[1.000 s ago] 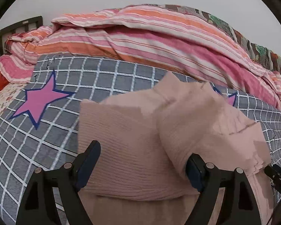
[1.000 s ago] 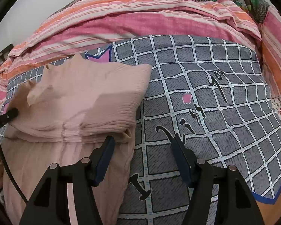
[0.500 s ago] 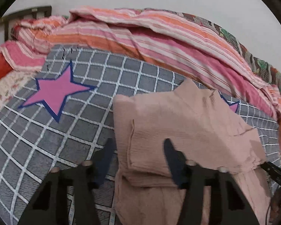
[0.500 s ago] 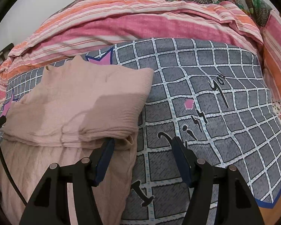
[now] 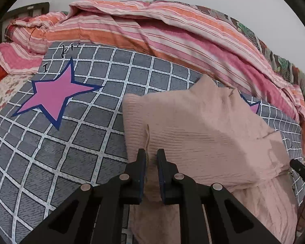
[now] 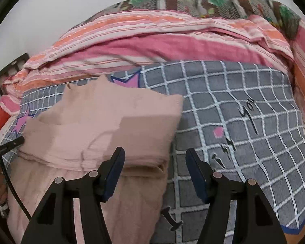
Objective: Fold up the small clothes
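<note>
A pale pink ribbed garment [image 5: 203, 134] lies partly folded on a grey checked blanket [image 5: 75, 126]. Its upper part is doubled over the lower part. My left gripper [image 5: 151, 154] is shut on the garment's left edge, with a thin fold of cloth between the pads. In the right wrist view the same garment [image 6: 103, 126] lies at the left. My right gripper [image 6: 154, 154] is open and empty, just above the garment's right edge where the fold ends. The left gripper's tip [image 6: 12, 143] shows at the far left.
A pink and orange striped quilt [image 5: 152, 30] is bunched along the back of the bed. A pink star print [image 5: 52, 93] marks the blanket at the left. A dark bed frame [image 5: 26, 10] stands at the far left. The wall behind is plain white.
My left gripper has closed from wide open onto the garment's left edge and shifted left. The raised flap has settled flat. My right gripper has moved slightly forward, staying open.
</note>
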Motion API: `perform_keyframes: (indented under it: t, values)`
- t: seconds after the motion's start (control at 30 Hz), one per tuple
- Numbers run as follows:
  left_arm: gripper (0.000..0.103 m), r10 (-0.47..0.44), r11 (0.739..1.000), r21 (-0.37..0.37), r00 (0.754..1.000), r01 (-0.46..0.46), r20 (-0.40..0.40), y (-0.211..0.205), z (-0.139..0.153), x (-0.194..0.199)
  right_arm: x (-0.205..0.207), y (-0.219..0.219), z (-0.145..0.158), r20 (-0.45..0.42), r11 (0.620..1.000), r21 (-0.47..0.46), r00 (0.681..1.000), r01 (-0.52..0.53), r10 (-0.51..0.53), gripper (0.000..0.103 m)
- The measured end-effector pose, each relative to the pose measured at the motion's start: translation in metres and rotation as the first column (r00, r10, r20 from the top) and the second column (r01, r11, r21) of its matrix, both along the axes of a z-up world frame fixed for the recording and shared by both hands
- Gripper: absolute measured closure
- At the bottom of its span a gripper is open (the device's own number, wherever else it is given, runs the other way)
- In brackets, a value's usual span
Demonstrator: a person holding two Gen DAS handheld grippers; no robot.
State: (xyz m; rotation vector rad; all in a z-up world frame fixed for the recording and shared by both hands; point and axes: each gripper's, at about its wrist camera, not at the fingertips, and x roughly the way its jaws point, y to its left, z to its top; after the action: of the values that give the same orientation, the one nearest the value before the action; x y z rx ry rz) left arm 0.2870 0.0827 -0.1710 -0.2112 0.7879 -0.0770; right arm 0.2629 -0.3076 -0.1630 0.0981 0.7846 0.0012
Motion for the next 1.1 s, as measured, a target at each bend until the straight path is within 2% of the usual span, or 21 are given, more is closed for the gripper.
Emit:
perform_keyframes:
  t: [0.1, 0.23, 0.3, 0.37, 0.43, 0.5, 0.6, 0.77, 0.87, 1.1]
  values:
    - [0.081, -0.025, 1.0, -0.013, 1.0, 0.025, -0.015, -0.001, -0.003, 0.003, 0.008, 0.002, -0.005, -0.025, 1.0, -0.01, 1.0, -0.009, 0.009, 0.041]
    - [0.079, -0.036, 0.999, 0.038, 0.999, 0.037, -0.006, -0.011, -0.004, 0.005, 0.019, -0.005, -0.019, -0.084, 1.0, 0.007, 0.996, 0.018, -0.017, 0.041]
    - [0.094, -0.042, 0.998, 0.046, 0.999, 0.041, 0.017, -0.012, -0.002, 0.002, 0.023, -0.009, -0.024, -0.109, 0.999, 0.02, 0.993, 0.037, -0.035, 0.041]
    - [0.095, -0.029, 0.999, 0.022, 0.997, 0.027, 0.07, -0.006, 0.005, -0.004, 0.022, -0.013, -0.024, -0.108, 0.998, 0.034, 0.993, 0.053, -0.049, 0.041]
    - [0.095, -0.006, 1.0, 0.022, 0.997, 0.004, 0.08, -0.003, 0.008, -0.005, 0.019, -0.015, -0.02, -0.084, 0.997, 0.032, 0.995, 0.065, -0.062, 0.041]
    - [0.095, -0.002, 0.999, 0.033, 0.998, 0.0, 0.058, -0.003, 0.004, -0.003, 0.017, -0.015, -0.017, -0.064, 0.997, 0.026, 0.995, 0.074, -0.072, 0.041]
    - [0.095, 0.001, 0.999, 0.045, 1.0, -0.002, 0.026, -0.005, -0.001, 0.0, 0.018, -0.015, -0.019, -0.08, 0.997, 0.022, 0.994, 0.077, -0.075, 0.043]
    - [0.082, -0.018, 0.998, 0.061, 1.0, 0.018, 0.008, -0.009, -0.005, -0.001, 0.019, -0.019, -0.024, -0.095, 0.995, 0.042, 0.992, 0.086, -0.082, 0.044]
    - [0.077, -0.026, 0.995, 0.093, 1.0, 0.025, 0.012, -0.015, -0.004, -0.003, 0.022, -0.016, -0.027, -0.111, 0.996, 0.02, 0.99, 0.086, -0.083, 0.045]
    - [0.076, -0.023, 0.994, 0.103, 1.0, 0.022, 0.004, -0.016, -0.005, -0.006, 0.023, -0.011, -0.026, -0.107, 0.997, -0.019, 0.991, 0.073, -0.074, 0.045]
